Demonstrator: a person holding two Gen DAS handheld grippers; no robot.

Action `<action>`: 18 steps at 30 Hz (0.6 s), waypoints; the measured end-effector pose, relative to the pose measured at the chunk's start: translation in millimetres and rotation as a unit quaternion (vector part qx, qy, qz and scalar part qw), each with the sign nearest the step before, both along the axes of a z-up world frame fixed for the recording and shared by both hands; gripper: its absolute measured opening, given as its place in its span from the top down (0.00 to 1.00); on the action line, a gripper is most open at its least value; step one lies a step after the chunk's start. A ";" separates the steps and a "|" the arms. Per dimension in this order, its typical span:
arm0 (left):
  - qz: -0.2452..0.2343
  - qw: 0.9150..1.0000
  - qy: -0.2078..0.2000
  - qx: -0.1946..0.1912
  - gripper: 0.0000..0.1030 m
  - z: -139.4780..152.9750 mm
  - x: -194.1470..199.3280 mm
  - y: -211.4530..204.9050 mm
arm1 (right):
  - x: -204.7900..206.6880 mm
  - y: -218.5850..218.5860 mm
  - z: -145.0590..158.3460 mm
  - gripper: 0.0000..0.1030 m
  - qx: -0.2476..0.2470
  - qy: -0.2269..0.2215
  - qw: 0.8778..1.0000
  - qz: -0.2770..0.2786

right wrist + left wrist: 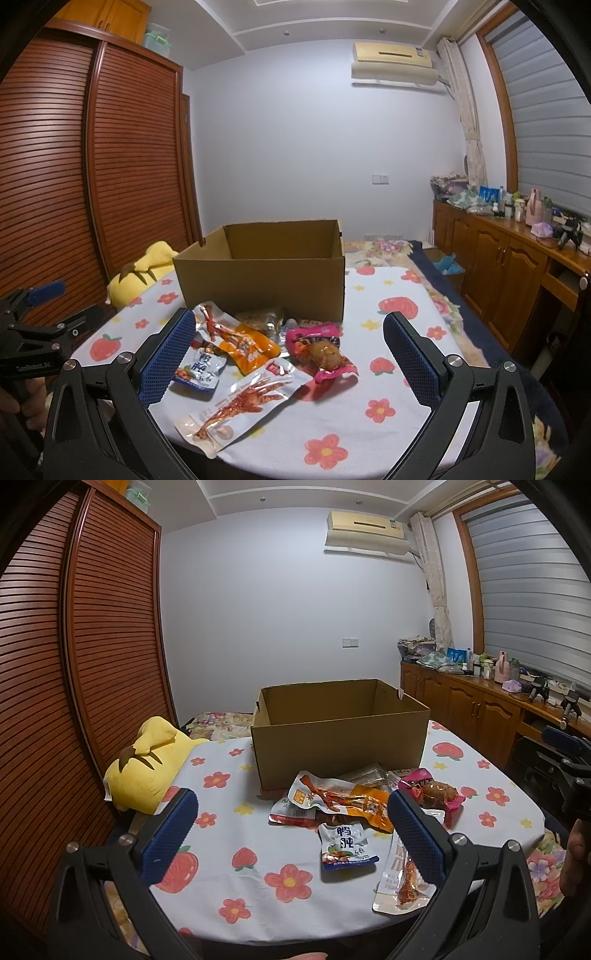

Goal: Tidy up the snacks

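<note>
An open brown cardboard box (340, 746) stands on the flowered tablecloth (258, 893); it also shows in the right wrist view (258, 284). Several snack packets lie in front of it: an orange chicken-foot pack (343, 801) (240, 341), a blue-and-white pack (345, 845) (201, 367), a pink pack (432, 792) (323, 349), a clear chicken-foot pack (402, 878) (240, 402). My left gripper (291, 827) is open and empty, held over the near table. My right gripper (288, 350) is open and empty, above the packets.
A yellow plush toy (147, 768) lies at the table's left edge. A slatted wooden wardrobe (74, 664) stands on the left. A wooden sideboard (517, 258) with bottles runs along the right wall. A bed (388, 247) lies behind the table.
</note>
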State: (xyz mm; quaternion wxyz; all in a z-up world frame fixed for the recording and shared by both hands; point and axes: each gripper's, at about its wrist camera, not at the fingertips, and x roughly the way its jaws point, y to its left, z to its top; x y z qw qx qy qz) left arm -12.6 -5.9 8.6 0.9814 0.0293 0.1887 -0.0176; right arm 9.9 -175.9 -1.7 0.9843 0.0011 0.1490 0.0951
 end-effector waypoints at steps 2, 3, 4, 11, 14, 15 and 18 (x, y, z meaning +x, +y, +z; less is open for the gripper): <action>0.000 1.000 0.000 0.000 0.00 0.0 -0.5 -0.4 | -0.3 -0.5 -0.3 0.00 0.001 0.000 1.000 0.000; -0.001 1.000 -0.001 0.000 0.00 0.0 -0.7 -0.6 | -0.6 -0.7 -0.1 0.00 0.001 0.000 1.000 0.000; -0.001 1.000 -0.001 0.000 0.00 0.3 -1.0 -0.9 | -0.7 -0.8 0.0 0.00 0.001 0.000 1.000 0.000; -0.002 1.000 -0.003 -0.001 0.00 1.8 -2.3 -2.1 | -1.0 -1.1 0.2 0.00 0.001 0.000 1.000 0.001; -0.002 1.000 -0.004 -0.001 0.00 2.6 -2.5 -2.3 | -1.2 0.5 1.1 0.00 0.000 -0.002 1.000 0.001; -0.002 1.000 -0.004 -0.001 0.00 2.2 -2.4 -2.2 | -1.1 0.6 1.2 0.00 0.000 -0.002 1.000 0.001; -0.001 1.000 -0.004 -0.001 0.00 2.1 -2.6 -2.2 | -0.8 1.2 2.8 0.00 0.001 -0.003 1.000 0.002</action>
